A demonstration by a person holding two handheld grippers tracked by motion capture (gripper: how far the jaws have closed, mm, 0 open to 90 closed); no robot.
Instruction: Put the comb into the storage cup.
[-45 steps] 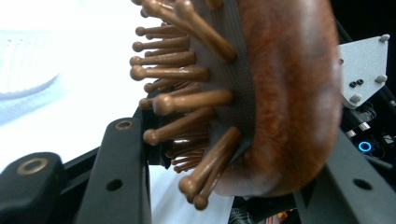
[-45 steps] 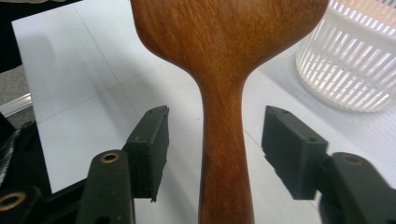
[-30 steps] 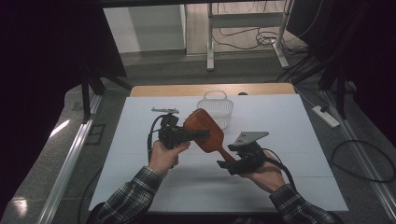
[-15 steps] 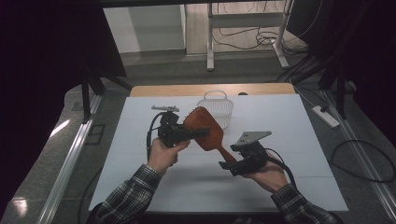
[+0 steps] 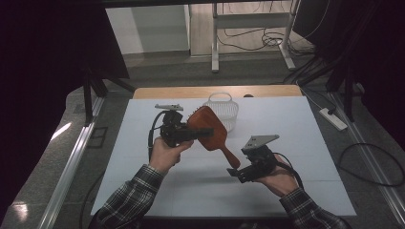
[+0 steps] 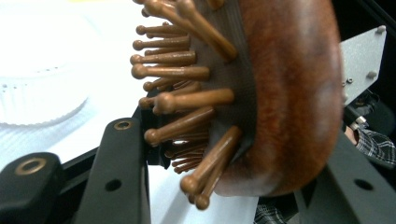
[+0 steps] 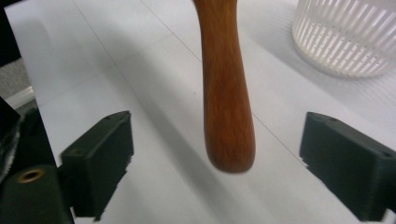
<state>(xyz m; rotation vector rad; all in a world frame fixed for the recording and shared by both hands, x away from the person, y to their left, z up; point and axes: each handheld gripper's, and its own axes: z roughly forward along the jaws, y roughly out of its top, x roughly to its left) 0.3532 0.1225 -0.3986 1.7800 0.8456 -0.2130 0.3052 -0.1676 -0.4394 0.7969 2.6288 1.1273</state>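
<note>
High view. White worktop, square-cut edges, a strip of bare wood along its far side. Plenty of bare surface to the right and along the near edge; dark floor and cables past it. Left gripper held above the middle of the worktop, jaws closed on the head of a wooden hairbrush. The brush hangs in the air, head up-left, handle slanting down-right toward the right gripper, which sits low near the front. The handle's tip ends just short of that gripper. A white slatted basket stands behind the brush, near the far edge, apart from both hands. Plaid sleeves come in from the bottom.

Left gripper view. Brush head clamped between the two black jaws: one jaw against the bristle side, the other on the smooth back. Back is polished red-brown wood, rounded oval. Bristles are wooden pegs with ball tips, set in a dark cushion. White ribbed basket rim blurred at left.

Right gripper view. Jaws have just been opening and stand wide apart. The handle's rounded end lies between them, touching neither pad, clear gaps on both sides. Handle smooth, glossy, swelling slightly toward the tip. White worktop beneath; basket at upper right, thin upright plastic ribs.
</note>
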